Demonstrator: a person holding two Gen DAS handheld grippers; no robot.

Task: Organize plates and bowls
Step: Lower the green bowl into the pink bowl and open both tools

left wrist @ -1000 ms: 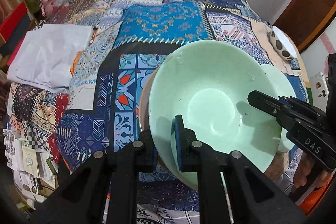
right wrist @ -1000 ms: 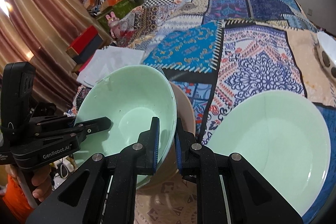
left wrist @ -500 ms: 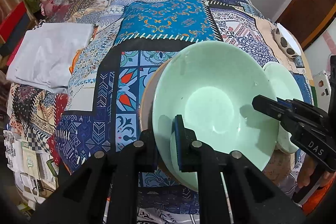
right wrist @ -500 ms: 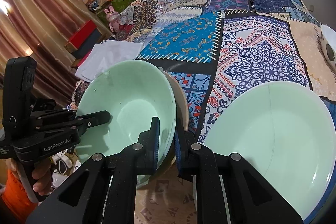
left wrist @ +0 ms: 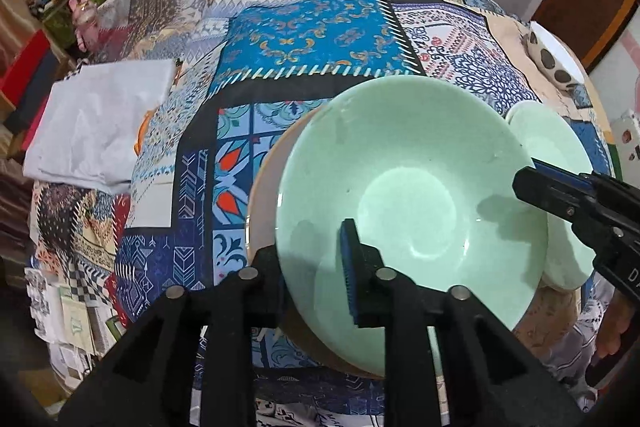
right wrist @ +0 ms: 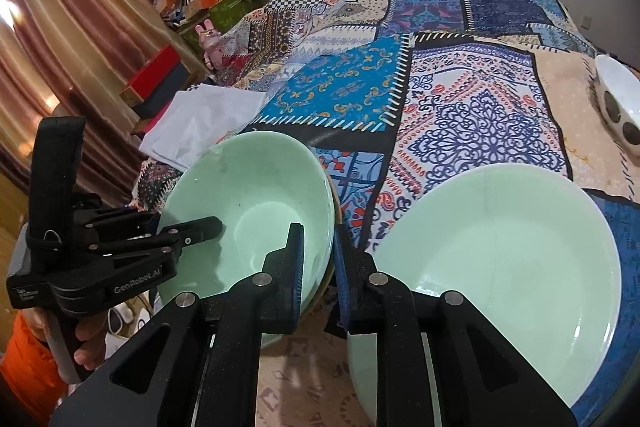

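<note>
A mint green bowl (left wrist: 408,195) sits nested in a beige bowl (left wrist: 264,187) above the patchwork cloth. My left gripper (left wrist: 312,267) is shut on the near rims of both bowls, one finger inside the green bowl, one outside. My right gripper (right wrist: 318,267) is shut on the opposite rims of the same stacked bowls (right wrist: 256,203). A large mint green plate (right wrist: 500,267) lies on the table just right of the bowls; it also shows in the left wrist view (left wrist: 556,179).
A white bowl with dark spots (right wrist: 618,103) stands at the far right edge of the table. A folded white cloth (left wrist: 100,123) lies at the left edge. Boxes, toys and curtains (right wrist: 72,47) crowd the room on the left.
The stacked bowls, held by both grippers, have tilted and shifted slightly towards the green plate. Both grips are unchanged.
</note>
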